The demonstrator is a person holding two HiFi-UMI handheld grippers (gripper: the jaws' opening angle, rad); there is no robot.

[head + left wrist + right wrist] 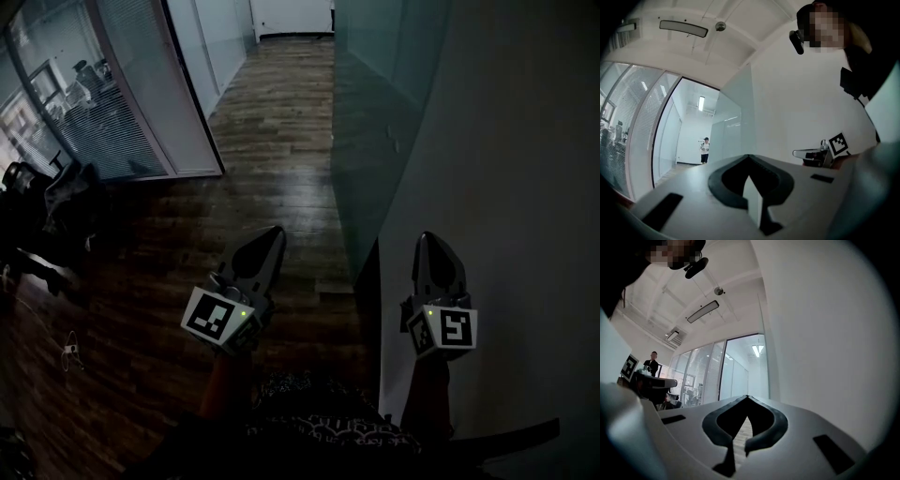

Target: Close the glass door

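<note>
Glass door (375, 131) stands ahead along white wall (506, 141), just past R gripper (428, 238), not touching. L gripper (276, 231) further left over wood floor (272, 122). Both jaws together, empty.

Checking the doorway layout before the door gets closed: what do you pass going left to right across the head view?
Black office chairs → left gripper → glass door → right gripper → white wall.
</note>
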